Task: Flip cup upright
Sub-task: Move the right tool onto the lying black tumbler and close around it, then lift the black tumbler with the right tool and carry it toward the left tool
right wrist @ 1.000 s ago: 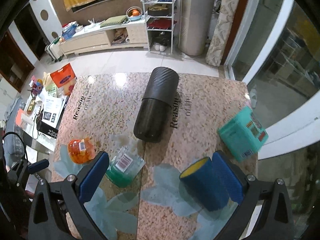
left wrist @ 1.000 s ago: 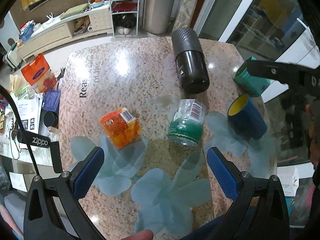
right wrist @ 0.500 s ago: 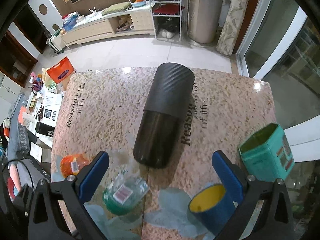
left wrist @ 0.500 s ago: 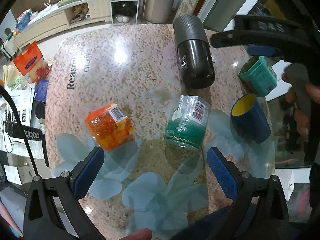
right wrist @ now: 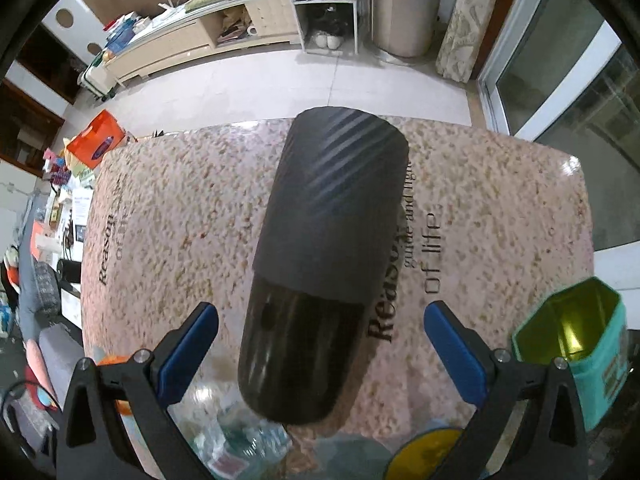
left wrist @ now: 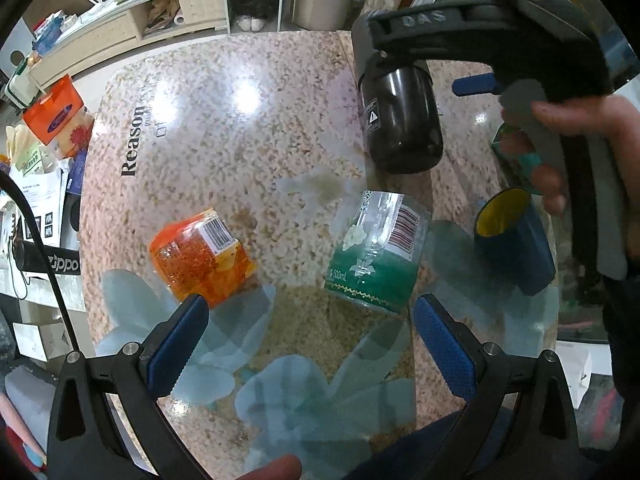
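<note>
A black cylindrical cup with a ribbed sleeve (right wrist: 320, 264) lies on its side on the speckled stone table (right wrist: 180, 208); it also shows in the left wrist view (left wrist: 400, 116). My right gripper (right wrist: 320, 354) is open and hovers over the cup's glossy end, one blue finger on each side, not touching. In the left wrist view the right gripper's body and hand (left wrist: 520, 44) hang above the cup. My left gripper (left wrist: 308, 348) is open and empty near the table's front edge.
A blue cup with yellow inside (left wrist: 516, 240) lies on its side at the right. A green-filled clear bottle (left wrist: 376, 252) and an orange packet (left wrist: 200, 256) lie near the front. A teal tin (right wrist: 576, 352) stands at the right edge.
My right gripper has moved forward and left, away from the blue cup, and now straddles the black cup. The left gripper has moved slightly forward.
</note>
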`<state>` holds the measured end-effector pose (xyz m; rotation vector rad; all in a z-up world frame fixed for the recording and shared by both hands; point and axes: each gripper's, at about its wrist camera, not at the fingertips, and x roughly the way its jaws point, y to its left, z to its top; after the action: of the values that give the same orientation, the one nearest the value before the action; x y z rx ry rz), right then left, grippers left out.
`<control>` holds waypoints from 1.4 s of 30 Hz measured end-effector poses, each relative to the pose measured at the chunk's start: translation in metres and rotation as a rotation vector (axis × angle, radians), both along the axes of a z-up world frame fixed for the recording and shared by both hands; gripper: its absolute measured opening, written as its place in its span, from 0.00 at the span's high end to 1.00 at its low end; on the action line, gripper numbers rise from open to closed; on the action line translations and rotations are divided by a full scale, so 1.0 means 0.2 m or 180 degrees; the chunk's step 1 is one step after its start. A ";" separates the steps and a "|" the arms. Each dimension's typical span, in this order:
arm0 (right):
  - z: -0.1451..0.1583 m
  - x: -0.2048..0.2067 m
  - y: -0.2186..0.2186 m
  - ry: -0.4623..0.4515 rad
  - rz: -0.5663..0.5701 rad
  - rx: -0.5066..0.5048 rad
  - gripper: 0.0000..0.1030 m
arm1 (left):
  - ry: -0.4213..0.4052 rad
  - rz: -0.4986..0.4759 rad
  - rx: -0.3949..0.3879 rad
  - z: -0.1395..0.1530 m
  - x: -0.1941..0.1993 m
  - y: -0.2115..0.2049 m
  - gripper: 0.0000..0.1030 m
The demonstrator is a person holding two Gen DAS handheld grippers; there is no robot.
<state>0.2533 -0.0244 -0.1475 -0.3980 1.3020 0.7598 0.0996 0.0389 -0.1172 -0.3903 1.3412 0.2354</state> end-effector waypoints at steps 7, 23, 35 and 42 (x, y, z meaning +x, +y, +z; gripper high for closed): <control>-0.08 0.03 0.08 0.0077 0.0068 -0.0167 0.00 | 0.0054 0.0049 -0.0051 -0.04 0.02 0.01 0.00; -0.16 0.09 -0.01 0.0174 0.0110 -0.0264 0.27 | 0.0020 0.0091 -0.0121 -0.04 0.01 0.03 0.00; 0.03 0.07 -0.28 0.0229 0.0098 0.0123 0.29 | -0.0029 0.0037 -0.0109 -0.02 0.01 0.00 0.00; 0.08 0.06 -0.42 0.0165 0.0122 0.0215 0.29 | -0.0062 0.0073 -0.0094 -0.01 -0.01 0.00 0.00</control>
<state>0.2653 -0.1089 -0.1317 -0.3516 1.3167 0.8488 0.0969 0.0388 -0.1183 -0.4320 1.3228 0.2306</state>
